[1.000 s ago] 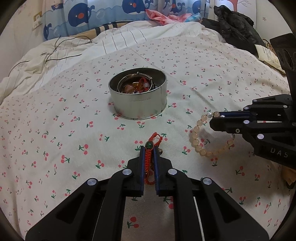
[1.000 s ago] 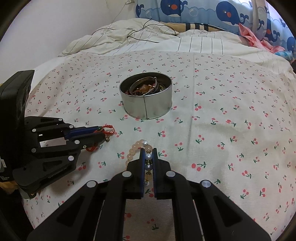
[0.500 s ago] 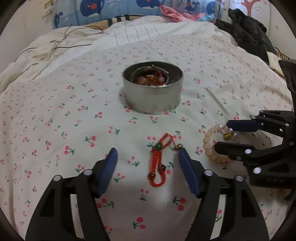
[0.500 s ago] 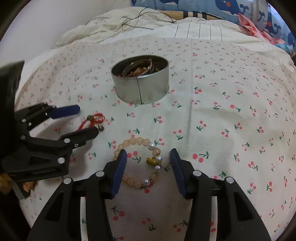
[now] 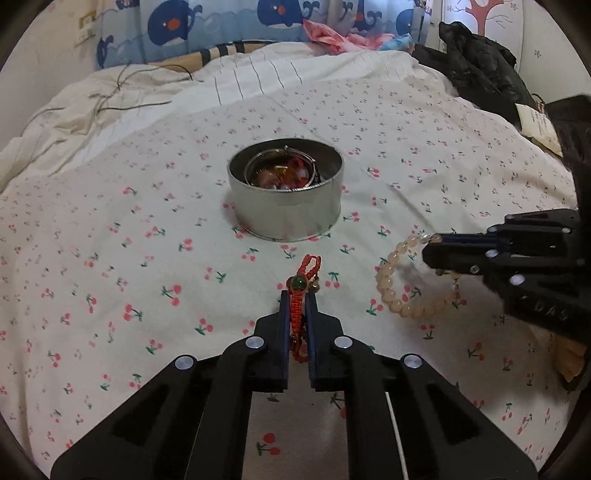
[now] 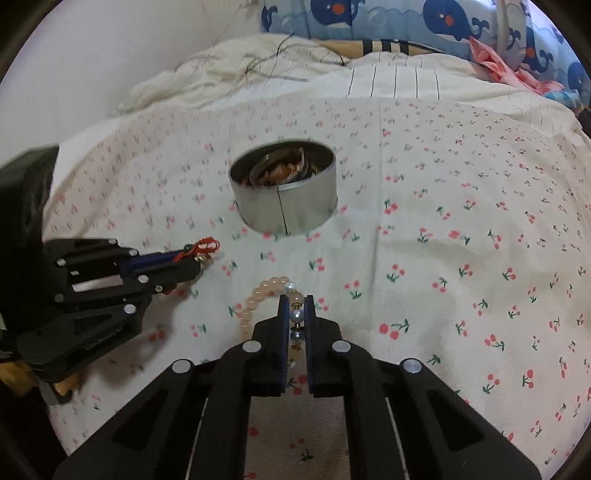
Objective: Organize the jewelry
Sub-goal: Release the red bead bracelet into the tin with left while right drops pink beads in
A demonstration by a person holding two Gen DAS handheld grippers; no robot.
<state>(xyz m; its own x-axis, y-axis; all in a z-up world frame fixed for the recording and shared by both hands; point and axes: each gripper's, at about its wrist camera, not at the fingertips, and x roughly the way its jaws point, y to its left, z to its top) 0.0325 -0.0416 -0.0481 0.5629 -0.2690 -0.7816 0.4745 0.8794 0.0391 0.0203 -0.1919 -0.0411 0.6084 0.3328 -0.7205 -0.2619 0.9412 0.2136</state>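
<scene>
A round silver tin (image 5: 286, 199) with several pieces of jewelry inside stands on the cherry-print bedspread; it also shows in the right wrist view (image 6: 286, 201). My left gripper (image 5: 297, 301) is shut on a red cord bracelet (image 5: 301, 278) with a green bead, short of the tin. My right gripper (image 6: 296, 304) is shut on a pale peach bead bracelet (image 6: 258, 295) with pearl beads. That bracelet (image 5: 404, 280) hangs from the right gripper in the left wrist view. The left gripper with the red bracelet (image 6: 201, 247) shows at the left of the right wrist view.
A rumpled cream quilt with thin cables (image 5: 110, 99) lies behind the bedspread. Dark clothing (image 5: 484, 70) and a paper tag (image 5: 537, 125) lie at the far right. Whale-print fabric (image 5: 258, 22) lines the back. A white wall (image 6: 110, 55) borders the bed's left.
Half a second ago both grippers were open with the bracelets lying on the bedspread. Now each has shut on its bracelet. A second ago both were also shut on them.
</scene>
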